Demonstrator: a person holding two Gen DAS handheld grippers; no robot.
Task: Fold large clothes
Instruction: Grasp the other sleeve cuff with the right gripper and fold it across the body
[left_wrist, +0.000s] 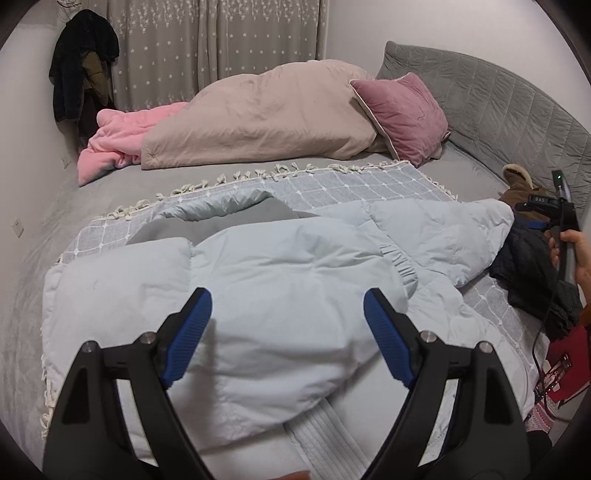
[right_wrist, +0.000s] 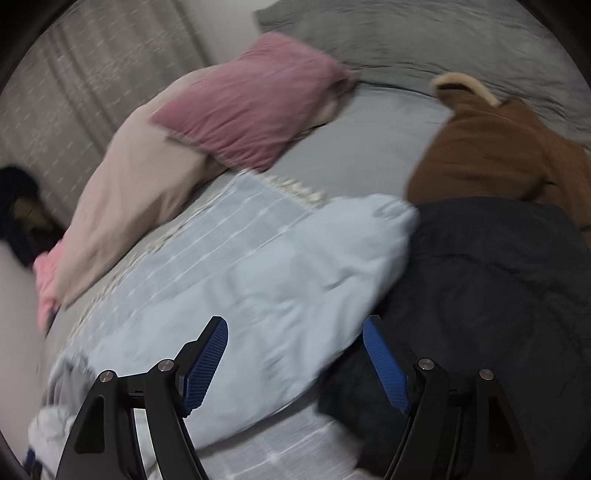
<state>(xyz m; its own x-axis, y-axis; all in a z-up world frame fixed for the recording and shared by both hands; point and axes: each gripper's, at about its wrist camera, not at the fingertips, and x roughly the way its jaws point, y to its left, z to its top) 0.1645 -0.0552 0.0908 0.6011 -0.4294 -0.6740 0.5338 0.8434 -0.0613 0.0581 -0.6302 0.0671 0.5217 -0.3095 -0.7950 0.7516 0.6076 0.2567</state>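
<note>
A wide bed (left_wrist: 51, 221) with a grey sheet fills the room, its quilted grey headboard (left_wrist: 509, 107) curving round the far right. A checked grey throw (left_wrist: 351, 184) with knotted white fringe lies flat over the middle of it. On the throw sprawls a pale blue puffer jacket (left_wrist: 280, 280). Just right of the throw's edge sits a dark garment (right_wrist: 491, 280), and beyond that, nearer the headboard, a brown one (right_wrist: 495, 155), possibly a fleece-trimmed coat, though the view is blurred. Beyond the throw lie a beige duvet (left_wrist: 258, 118), a pink blanket (left_wrist: 114, 140) and a mauve cushion (left_wrist: 402, 110).
</note>
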